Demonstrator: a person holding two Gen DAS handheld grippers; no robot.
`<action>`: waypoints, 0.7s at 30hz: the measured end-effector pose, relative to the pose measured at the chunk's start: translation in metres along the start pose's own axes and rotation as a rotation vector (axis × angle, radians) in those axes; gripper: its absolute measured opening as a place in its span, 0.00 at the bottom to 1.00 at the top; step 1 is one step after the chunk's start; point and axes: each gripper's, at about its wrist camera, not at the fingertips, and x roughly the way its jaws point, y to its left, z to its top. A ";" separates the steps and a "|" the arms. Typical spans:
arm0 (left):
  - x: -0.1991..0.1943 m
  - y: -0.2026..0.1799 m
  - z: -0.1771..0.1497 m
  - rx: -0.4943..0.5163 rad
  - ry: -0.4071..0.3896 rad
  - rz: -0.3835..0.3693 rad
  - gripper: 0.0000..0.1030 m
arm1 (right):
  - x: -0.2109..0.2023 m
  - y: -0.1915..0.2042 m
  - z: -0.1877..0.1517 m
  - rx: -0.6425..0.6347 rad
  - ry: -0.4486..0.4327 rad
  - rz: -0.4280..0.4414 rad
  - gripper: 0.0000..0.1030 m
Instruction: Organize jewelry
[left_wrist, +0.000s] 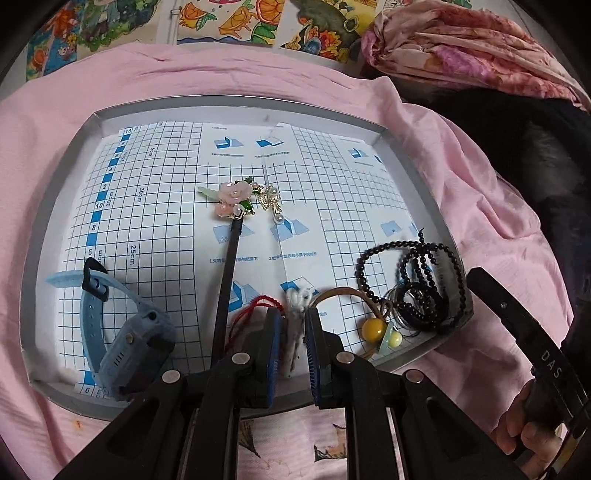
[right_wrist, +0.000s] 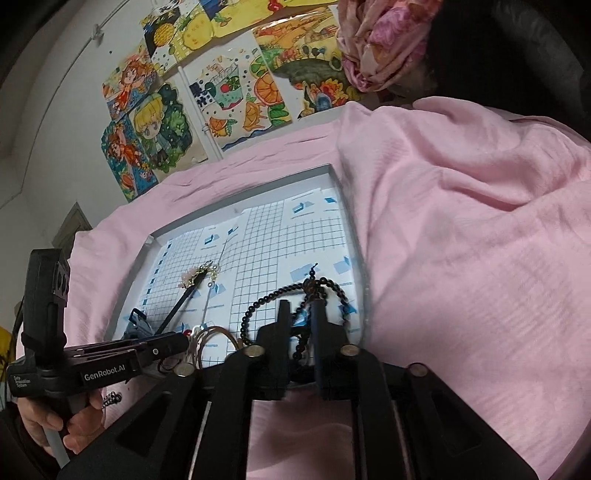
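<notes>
Closest in, the left gripper (left_wrist: 292, 334) has its jaws straddling a small white charm (left_wrist: 295, 325) on a red cord (left_wrist: 255, 306) at the tray's (left_wrist: 236, 110) near edge; they look parted, not yet pinching. Best bet: squeeze squarely on the charm body, then lift straight so the cord trails free of the black hairpin (left_wrist: 226, 284) beside it. The tool comes in low, fingers pointing forward over the rim. The right gripper (right_wrist: 300, 314) hovers over the black bead strands (right_wrist: 325, 286), jaws apart, tilted downward. Farther back lie the pink flower (left_wrist: 232, 197) and pearl earring (left_wrist: 271, 201).
</notes>
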 end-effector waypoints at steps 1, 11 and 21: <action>-0.002 -0.001 0.000 -0.002 -0.004 0.000 0.13 | -0.002 -0.001 0.001 0.006 -0.006 0.002 0.25; -0.075 0.011 -0.017 -0.100 -0.289 -0.010 0.97 | -0.049 0.005 0.000 -0.040 -0.169 0.013 0.75; -0.168 0.040 -0.061 -0.154 -0.589 0.028 1.00 | -0.135 0.048 -0.030 -0.198 -0.421 0.052 0.99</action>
